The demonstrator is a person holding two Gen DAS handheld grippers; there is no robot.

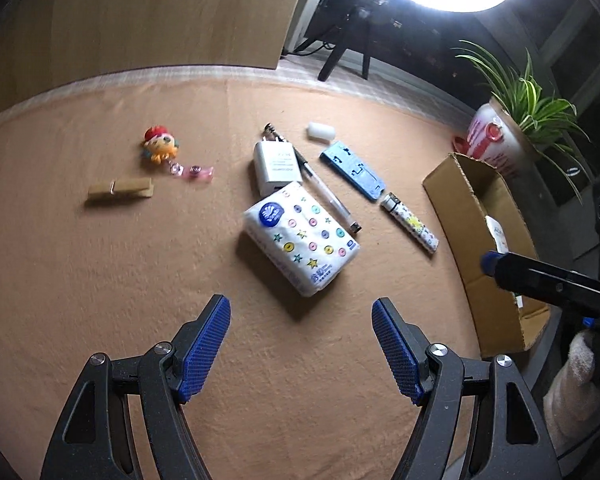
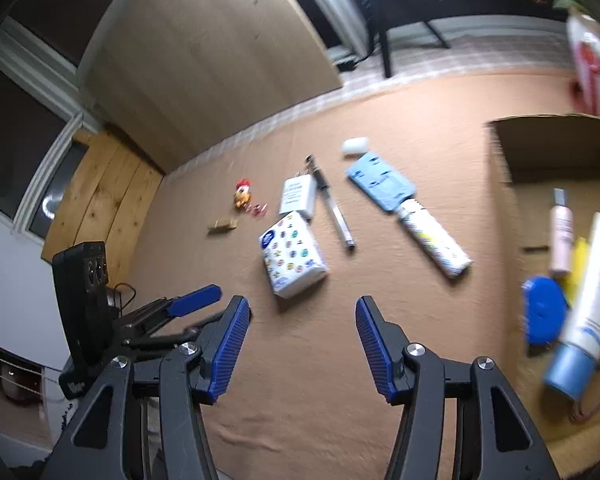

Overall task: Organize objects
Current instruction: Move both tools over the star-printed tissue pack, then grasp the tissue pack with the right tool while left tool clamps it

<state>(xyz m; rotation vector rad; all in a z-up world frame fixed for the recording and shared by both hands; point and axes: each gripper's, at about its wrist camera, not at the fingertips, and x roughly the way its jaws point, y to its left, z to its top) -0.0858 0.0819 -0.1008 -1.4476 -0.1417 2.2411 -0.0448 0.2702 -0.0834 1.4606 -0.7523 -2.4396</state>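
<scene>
On the worktop (image 1: 100,280) before my empty, wide-spread left tongs (image 1: 301,346) and right tongs (image 2: 302,346) lies a tissue pack (image 1: 301,239).

White tissue pack (image 1: 301,239), colourful dots.

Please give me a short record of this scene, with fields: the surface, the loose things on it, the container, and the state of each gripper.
surface: table under a tan cloth
loose things: tissue pack, white charger, pen, blue flat case, patterned tube, white capsule, toy keychain, wooden clip
container: cardboard box, already holding tubes and a blue round thing
left gripper: open, empty
right gripper: open, empty
</scene>
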